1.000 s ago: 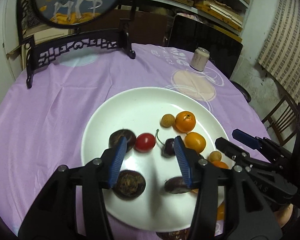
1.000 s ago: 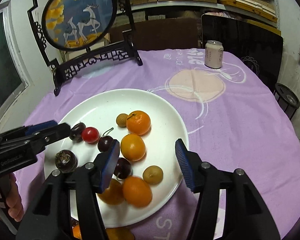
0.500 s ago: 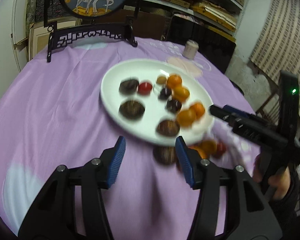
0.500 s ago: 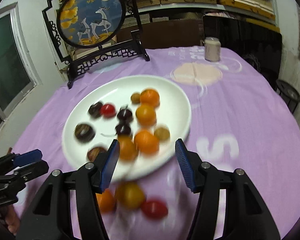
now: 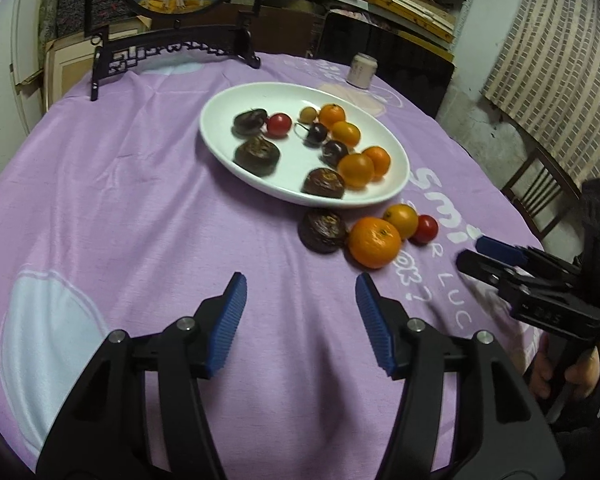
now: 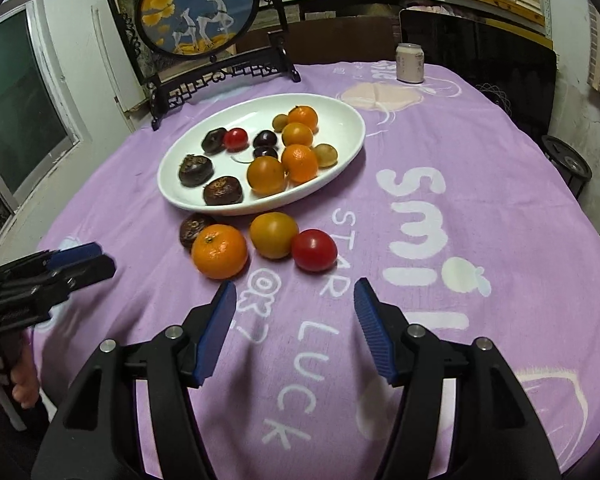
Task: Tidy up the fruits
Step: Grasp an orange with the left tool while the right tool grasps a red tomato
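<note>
Left gripper [image 5: 300, 308]: hovering over bare purple tablecloth [image 5: 120, 208], jaws opening, nothing between them.
Right gripper [image 6: 296, 312]: hanging above the cloth's white lettering, jaws opening, nothing sitting between them.
Plate [image 6: 340, 112]: white, oval, lying mid-table and holding most of the fruit.
Fruit on plate: oranges [image 6: 299, 162], dark round fruits [image 6: 196, 170], a red tomato [image 6: 236, 138], small tan fruits.
Fruit off plate: four pieces sitting on the cloth just beside the plate's near rim: a dark fruit [image 5: 322, 230], an orange [image 5: 374, 242], a yellow-orange fruit [image 5: 400, 220], a red tomato [image 5: 426, 229].
Can [image 6: 410, 63]: standing upright at the table's far side.
Framed picture [image 6: 198, 6]: standing behind the plate.
</note>
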The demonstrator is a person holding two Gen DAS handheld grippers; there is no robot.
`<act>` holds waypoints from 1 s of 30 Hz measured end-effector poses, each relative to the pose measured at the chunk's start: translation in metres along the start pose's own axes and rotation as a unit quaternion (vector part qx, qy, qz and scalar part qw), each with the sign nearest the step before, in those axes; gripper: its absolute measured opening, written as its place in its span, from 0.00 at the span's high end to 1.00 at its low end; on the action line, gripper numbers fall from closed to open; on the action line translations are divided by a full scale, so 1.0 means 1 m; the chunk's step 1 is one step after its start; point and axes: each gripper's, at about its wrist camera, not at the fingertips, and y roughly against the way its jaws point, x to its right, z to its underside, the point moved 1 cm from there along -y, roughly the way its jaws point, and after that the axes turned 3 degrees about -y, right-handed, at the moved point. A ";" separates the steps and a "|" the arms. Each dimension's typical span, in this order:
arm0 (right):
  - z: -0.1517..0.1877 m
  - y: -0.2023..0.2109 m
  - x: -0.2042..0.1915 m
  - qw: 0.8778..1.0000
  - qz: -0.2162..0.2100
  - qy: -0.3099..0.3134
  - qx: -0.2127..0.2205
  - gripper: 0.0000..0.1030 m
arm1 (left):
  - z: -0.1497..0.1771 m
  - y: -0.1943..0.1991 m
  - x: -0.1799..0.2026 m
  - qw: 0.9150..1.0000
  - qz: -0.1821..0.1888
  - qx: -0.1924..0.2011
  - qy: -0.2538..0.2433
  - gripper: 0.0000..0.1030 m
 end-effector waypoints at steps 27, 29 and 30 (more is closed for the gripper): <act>0.022 0.012 0.030 0.999 -0.028 0.005 -0.043 0.69 | -0.017 -0.063 0.064 0.997 0.021 -0.063 -0.025 0.41; 0.028 0.013 0.035 0.998 -0.028 0.001 -0.047 0.69 | -0.020 -0.073 0.068 0.997 0.010 -0.067 -0.024 0.43; 0.030 0.014 0.038 0.998 -0.030 -0.002 -0.048 0.69 | -0.021 -0.076 0.068 0.997 0.008 -0.069 -0.024 0.47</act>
